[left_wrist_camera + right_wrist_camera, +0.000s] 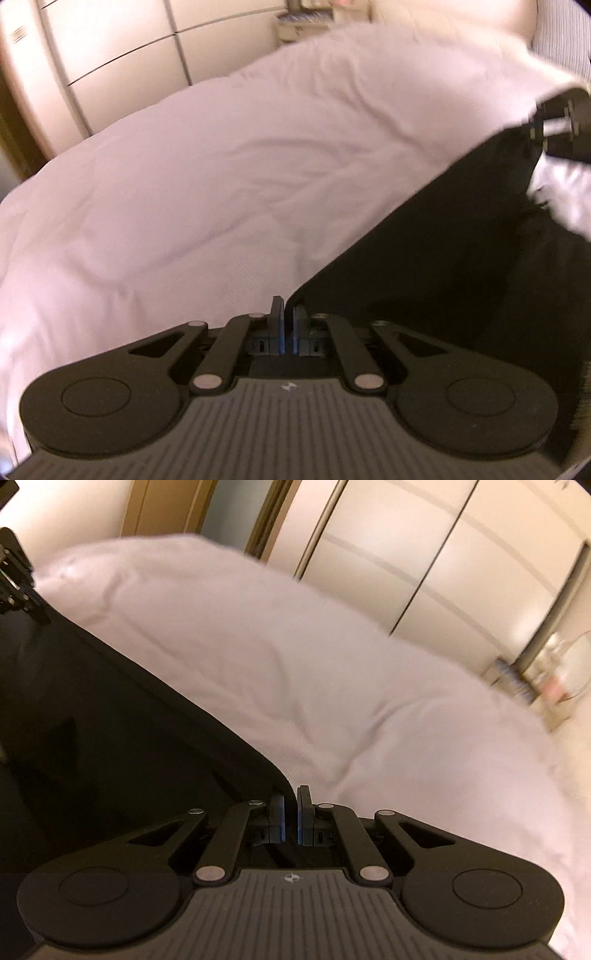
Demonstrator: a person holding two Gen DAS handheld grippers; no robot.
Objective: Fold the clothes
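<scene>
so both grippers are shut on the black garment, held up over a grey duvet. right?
Not grey: the duvet is white, as the left wrist view shows. The rest holds: the left gripper and right gripper are each shut on an edge of the black garment, stretched between them above the bed.

A wide bed covered by a puffy, creased white duvet (221, 177) fills the middle of both views. A smooth black fabric garment (424, 251) spreads over it, at lower right in the left view and lower left in the right.
</scene>
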